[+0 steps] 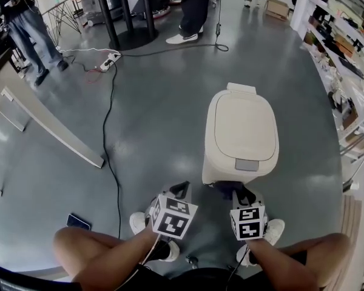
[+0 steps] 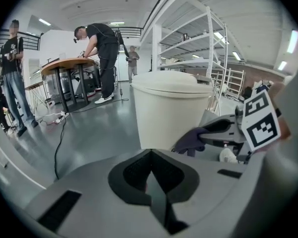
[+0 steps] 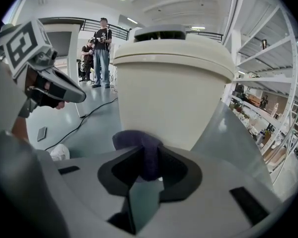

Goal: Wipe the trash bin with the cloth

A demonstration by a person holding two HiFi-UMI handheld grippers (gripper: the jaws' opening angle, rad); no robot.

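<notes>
The cream trash bin (image 1: 241, 132) stands on the grey floor with its lid down, just ahead of my knees. My right gripper (image 1: 238, 193) is shut on a dark purple cloth (image 3: 144, 150), which sits low against the bin's front wall (image 3: 171, 93). The cloth (image 2: 193, 139) also shows in the left gripper view, bunched at the right gripper's jaws beside the bin (image 2: 171, 108). My left gripper (image 1: 181, 190) hovers to the left of the bin's base, apart from it. Its jaws (image 2: 150, 153) are shut with nothing between them.
A black cable (image 1: 109, 138) runs across the floor to a power strip (image 1: 110, 59). A dark flat phone-like object (image 1: 78, 221) lies near my left knee. White shelving (image 1: 346, 59) lines the right side. A round table (image 1: 127, 17) and standing people are at the back. A slanted board (image 1: 48, 132) lies at the left.
</notes>
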